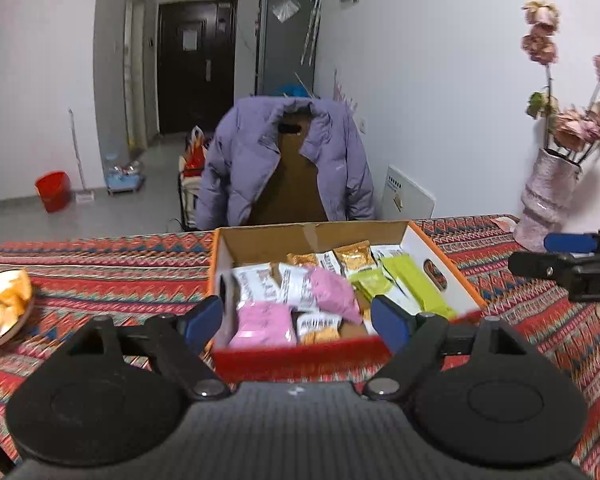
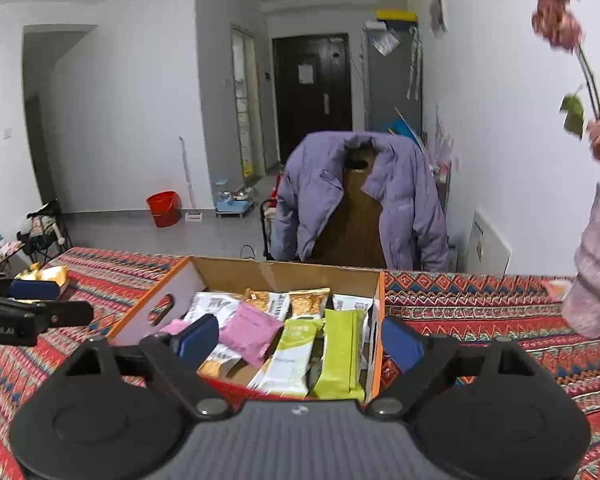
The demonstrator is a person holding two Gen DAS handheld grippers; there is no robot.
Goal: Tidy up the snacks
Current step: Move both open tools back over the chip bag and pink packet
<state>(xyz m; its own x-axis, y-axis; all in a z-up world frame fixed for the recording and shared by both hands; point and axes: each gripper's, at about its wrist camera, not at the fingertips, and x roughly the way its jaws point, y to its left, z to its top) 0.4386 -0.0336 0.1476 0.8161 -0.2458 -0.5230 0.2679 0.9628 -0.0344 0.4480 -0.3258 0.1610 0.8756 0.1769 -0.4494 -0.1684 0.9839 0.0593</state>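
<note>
An open cardboard box [image 1: 312,236] [image 2: 284,272] with an orange-red rim sits on the patterned tablecloth. Inside lie snack packets: pink ones [image 1: 266,324] [image 2: 250,332], green ones [image 1: 416,284] [image 2: 340,352], gold ones [image 1: 354,258] [image 2: 310,302] and white ones [image 1: 256,284] [image 2: 212,304]. My left gripper [image 1: 298,320] hovers open in front of the box with nothing between its blue pads. My right gripper [image 2: 300,340] also stands open and empty above the box's near right corner. Each gripper shows at the edge of the other's view: the right gripper [image 1: 572,256], the left gripper [image 2: 32,300].
A plate of snacks [image 1: 4,308] [image 2: 46,276] lies at the table's left. A pink vase with dried flowers [image 1: 548,196] [image 2: 596,276] stands at the right. Behind the table is a chair draped with a purple jacket [image 1: 284,160] [image 2: 360,196].
</note>
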